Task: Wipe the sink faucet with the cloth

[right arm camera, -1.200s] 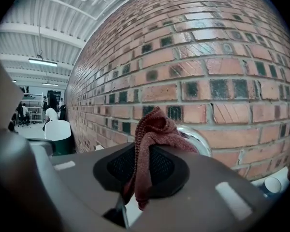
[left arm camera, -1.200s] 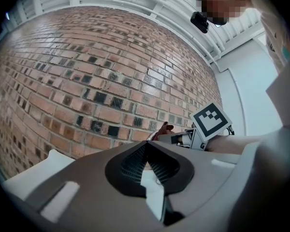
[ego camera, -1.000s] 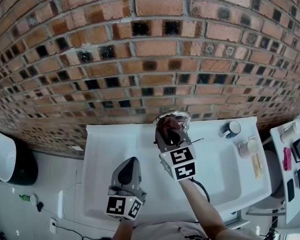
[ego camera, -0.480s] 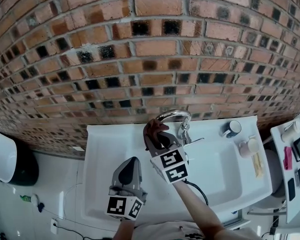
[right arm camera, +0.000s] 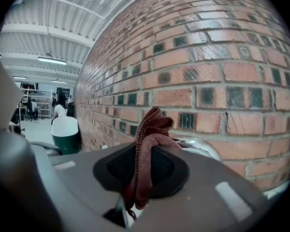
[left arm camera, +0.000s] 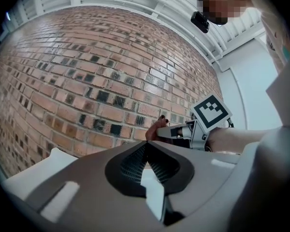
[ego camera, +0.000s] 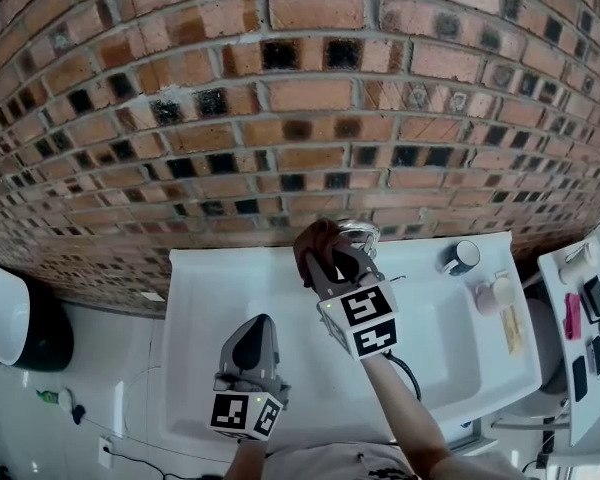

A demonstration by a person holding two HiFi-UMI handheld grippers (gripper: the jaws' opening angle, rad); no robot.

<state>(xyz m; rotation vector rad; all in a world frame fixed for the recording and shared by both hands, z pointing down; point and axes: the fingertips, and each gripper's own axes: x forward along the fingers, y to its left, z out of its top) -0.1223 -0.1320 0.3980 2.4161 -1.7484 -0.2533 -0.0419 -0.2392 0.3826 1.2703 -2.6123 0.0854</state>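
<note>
My right claw (ego camera: 332, 265), clenched on the cloth (ego camera: 313, 240), has swung back from the left onto the top of the faucet (ego camera: 361, 232), so wiping goes on; my left claw (ego camera: 259, 324) waits closed and empty over the sink (ego camera: 220, 288).

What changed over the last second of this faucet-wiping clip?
The right gripper, shut on the cloth, swung left off the faucet, then came back up against its left side. It kept its grip throughout. The left gripper stayed shut and empty over the front of the sink; the mug did not move.
</note>
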